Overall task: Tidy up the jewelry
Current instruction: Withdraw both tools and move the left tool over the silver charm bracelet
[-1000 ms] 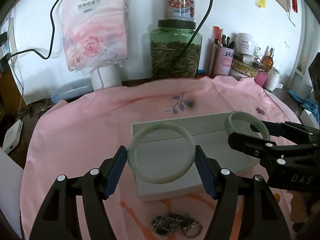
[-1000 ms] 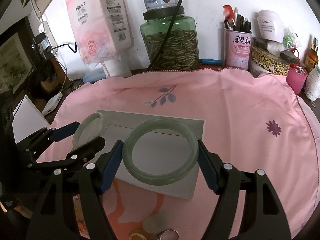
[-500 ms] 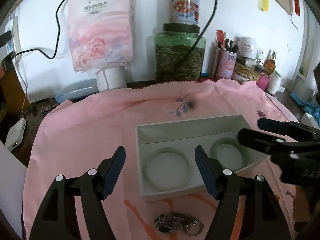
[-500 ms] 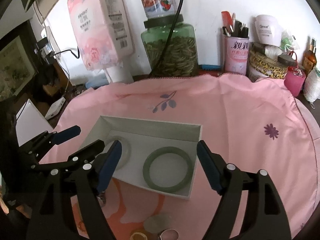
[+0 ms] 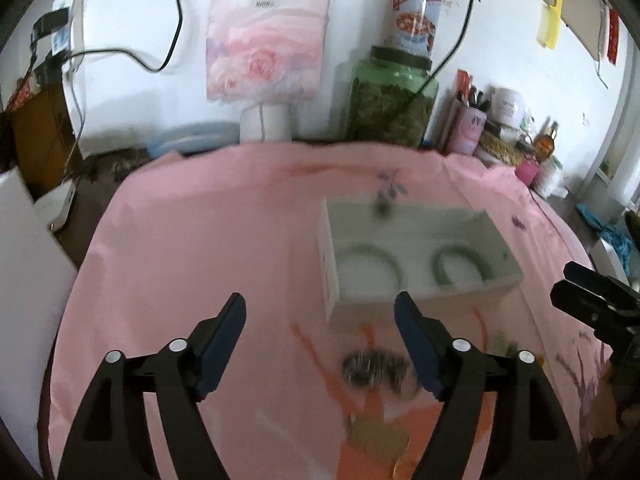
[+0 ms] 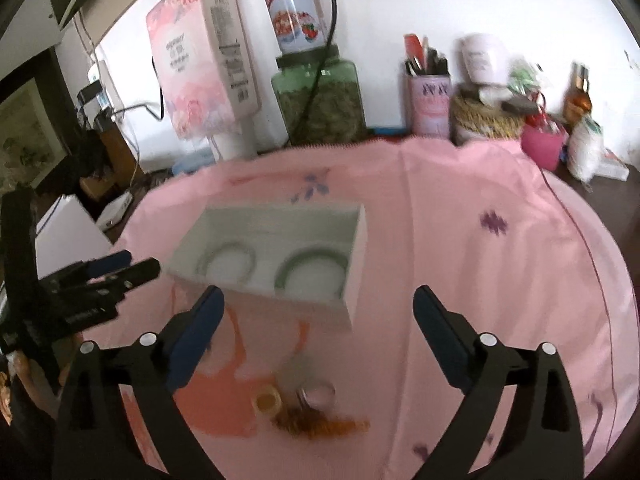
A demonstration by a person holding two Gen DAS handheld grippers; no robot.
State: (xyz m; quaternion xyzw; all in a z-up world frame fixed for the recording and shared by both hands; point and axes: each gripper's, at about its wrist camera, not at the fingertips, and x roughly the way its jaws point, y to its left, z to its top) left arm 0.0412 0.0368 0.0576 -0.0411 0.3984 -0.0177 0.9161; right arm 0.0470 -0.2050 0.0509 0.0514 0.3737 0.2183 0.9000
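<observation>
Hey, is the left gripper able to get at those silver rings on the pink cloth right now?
Probably yes. The silver rings lie bare on the pink cloth just ahead of the left gripper, whose jaws are opening and empty; the white box sits beyond them.

Two bangles [image 6: 226, 261] [image 6: 311, 270], one box [image 6: 357, 256], two claws [image 5: 320, 312] [image 6: 316, 308].

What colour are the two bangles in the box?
Both bangles are green: one pale, one darker, inside the white box. The right wrist view shows them best.
</observation>
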